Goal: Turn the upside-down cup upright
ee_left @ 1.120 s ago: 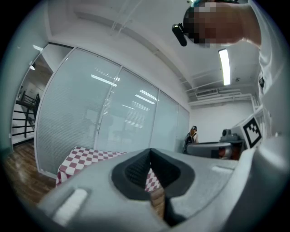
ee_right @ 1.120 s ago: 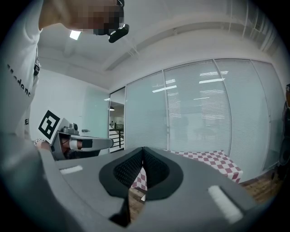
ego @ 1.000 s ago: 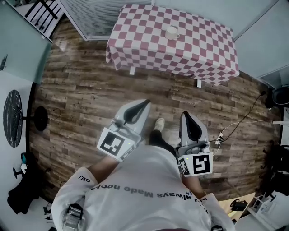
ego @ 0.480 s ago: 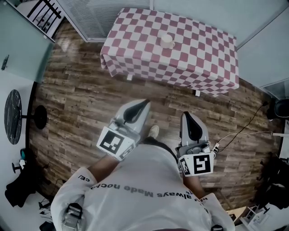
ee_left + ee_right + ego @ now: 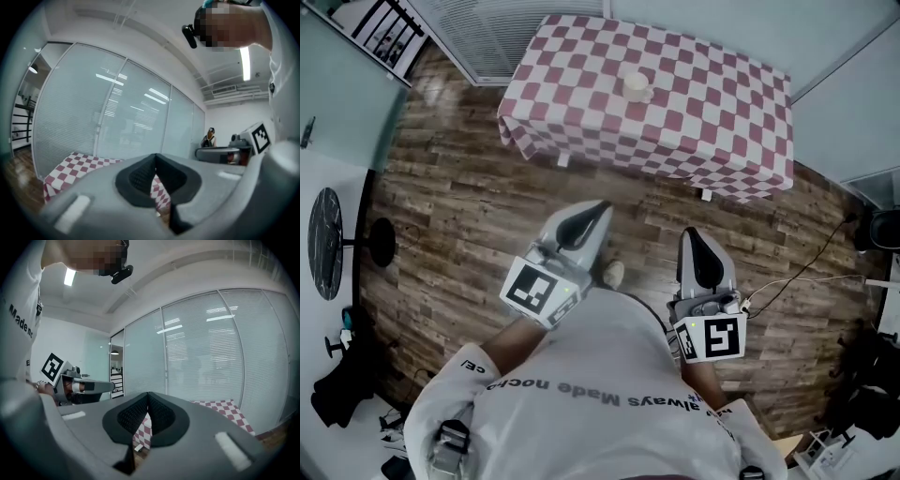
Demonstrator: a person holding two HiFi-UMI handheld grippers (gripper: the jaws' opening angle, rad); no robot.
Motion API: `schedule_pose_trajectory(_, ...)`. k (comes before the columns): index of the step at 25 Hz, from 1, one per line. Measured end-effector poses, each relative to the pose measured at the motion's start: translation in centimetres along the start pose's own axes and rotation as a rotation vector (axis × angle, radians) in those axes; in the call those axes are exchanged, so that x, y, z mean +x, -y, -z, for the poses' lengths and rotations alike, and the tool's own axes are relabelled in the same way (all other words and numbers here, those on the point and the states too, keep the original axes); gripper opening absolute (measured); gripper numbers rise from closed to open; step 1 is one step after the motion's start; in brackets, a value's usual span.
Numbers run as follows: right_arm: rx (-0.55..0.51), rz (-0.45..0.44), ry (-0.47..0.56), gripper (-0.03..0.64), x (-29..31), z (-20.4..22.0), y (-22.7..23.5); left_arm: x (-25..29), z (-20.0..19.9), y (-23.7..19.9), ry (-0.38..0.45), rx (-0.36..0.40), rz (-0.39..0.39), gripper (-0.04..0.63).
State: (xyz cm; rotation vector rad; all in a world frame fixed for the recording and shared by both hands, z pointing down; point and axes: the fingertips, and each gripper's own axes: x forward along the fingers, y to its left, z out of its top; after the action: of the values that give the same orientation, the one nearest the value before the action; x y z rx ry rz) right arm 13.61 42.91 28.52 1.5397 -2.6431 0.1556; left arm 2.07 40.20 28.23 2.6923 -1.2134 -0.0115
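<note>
At the far left, a round dark marbled tabletop [image 5: 326,246] stands beside the rough wood-plank floor [image 5: 459,206]. The left gripper [image 5: 600,207] has a smooth grey shell and ribbed black pads [image 5: 140,176], and it is clenched on nothing. Far beyond it, a table [image 5: 731,131] is draped in a red-and-white checked cloth [image 5: 553,103]. On the cloth stands the cup [image 5: 634,86], left of the middle. It is small, cream and round, with a stub handle on its right. The right gripper [image 5: 688,234], built the same, is also clenched and empty. The 2 grippers are well short of the table.
</note>
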Motion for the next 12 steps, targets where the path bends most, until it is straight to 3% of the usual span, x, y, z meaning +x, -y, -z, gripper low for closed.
schedule_pose_trajectory(12, -0.022, 0.021, 0.005, 0.002, 6.3, -0.6, 3.7, 5.7, -0.3, -5.0, 0.019, -0.019, 0.009, 0.005)
